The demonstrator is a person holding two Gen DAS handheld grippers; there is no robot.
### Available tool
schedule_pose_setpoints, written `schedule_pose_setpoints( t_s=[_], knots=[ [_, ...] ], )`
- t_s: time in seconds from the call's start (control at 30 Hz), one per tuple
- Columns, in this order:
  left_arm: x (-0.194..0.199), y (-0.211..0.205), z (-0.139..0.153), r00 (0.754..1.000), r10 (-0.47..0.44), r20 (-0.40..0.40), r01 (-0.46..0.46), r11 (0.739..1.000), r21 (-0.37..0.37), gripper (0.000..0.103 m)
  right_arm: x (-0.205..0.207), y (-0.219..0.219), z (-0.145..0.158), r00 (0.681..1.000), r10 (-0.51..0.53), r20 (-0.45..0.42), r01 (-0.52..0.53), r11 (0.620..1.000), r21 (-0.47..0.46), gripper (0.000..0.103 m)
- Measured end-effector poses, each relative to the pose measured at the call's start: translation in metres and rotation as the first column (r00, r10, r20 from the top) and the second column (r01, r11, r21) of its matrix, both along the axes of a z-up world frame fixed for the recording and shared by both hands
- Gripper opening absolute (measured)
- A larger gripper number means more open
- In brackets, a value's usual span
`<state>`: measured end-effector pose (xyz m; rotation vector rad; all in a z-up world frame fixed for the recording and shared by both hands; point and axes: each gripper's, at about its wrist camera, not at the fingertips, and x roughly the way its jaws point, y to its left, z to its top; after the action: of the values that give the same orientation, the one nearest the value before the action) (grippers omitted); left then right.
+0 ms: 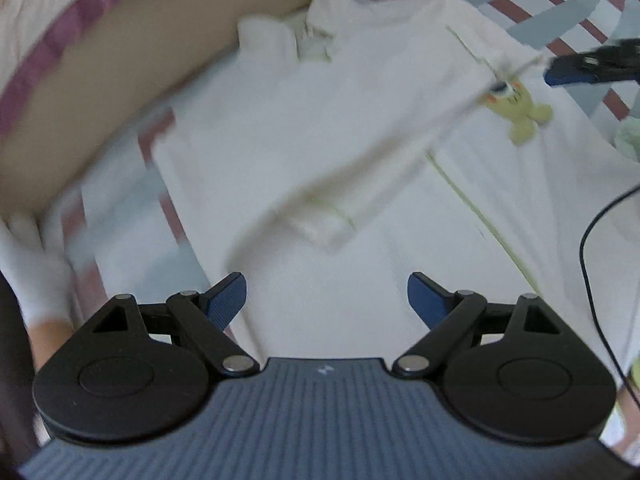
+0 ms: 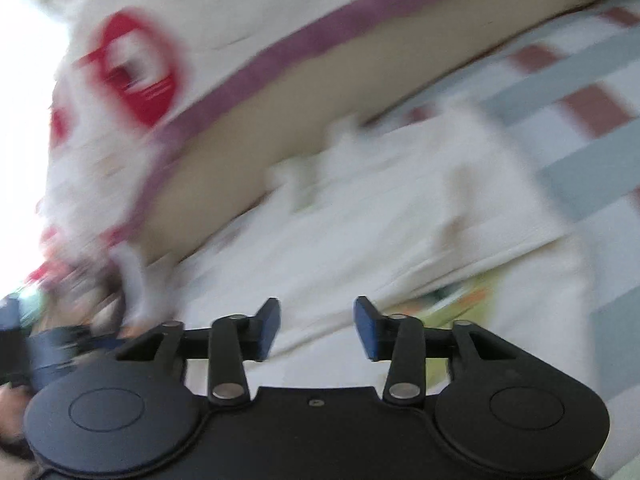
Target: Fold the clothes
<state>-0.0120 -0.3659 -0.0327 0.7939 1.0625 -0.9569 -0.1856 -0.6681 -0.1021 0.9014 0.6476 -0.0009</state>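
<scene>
White top (image 1: 320, 128) lies flat on the striped sheet (image 1: 560, 4), collar end twd the cardboard box (image 1: 100, 92), one sleeve already folded in across the chest; small green animal print (image 1: 524, 120) sits on the side away from the box. Left tongs (image 1: 326, 298) hover above the hem end, jaws wide apart, nothing btwn them. Right tongs (image 2: 316, 328) are partly apart, empty, over the print side; view is v. blurred. Fabric looks like a thin knit: light, floppy, no stiffness, prob. clingy on the sheet, so it'll sag and crease if lifted by one point. Best hold: pinch hem corners or a shoulder seam edge, both layers, w/ both tongs, and drag low.
</scene>
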Motion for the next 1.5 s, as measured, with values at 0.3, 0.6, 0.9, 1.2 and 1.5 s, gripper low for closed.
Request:
schedule_pose_setpoints(
  t_s=[0.3,0.6,0.9,1.2,1.5],
  knots=[
    [-0.091,0.065,-0.040,0.997,-0.026,-0.074,0.024,0.999,-0.027,0.088,-0.031,0.134,0.052,0.863,0.443,-0.243,-0.467,0.883,-0.048,0.061],
    [-0.135,0.080,-0.045,0.989,-0.061,-0.136,0.048,0.994,-0.098,0.088,-0.053,0.183,0.043,0.804,0.450,-0.389,-0.417,0.893,0.172,0.062],
    [-0.130,0.114,-0.049,0.997,0.023,-0.067,-0.028,0.997,-0.070,0.088,-0.081,0.209,-0.016,0.851,0.263,-0.454,-0.129,0.944,0.305,0.065],
    [-0.097,0.136,-0.065,0.956,0.221,-0.194,-0.243,0.965,-0.100,0.088,-0.082,0.209,-0.013,0.846,0.130,-0.517,0.015,0.964,0.266,0.071],
    [-0.092,0.138,-0.063,0.948,0.283,-0.147,-0.298,0.950,-0.095,0.088,-0.069,0.189,-0.037,0.727,0.079,-0.682,0.290,0.865,0.410,0.081]
  ],
)
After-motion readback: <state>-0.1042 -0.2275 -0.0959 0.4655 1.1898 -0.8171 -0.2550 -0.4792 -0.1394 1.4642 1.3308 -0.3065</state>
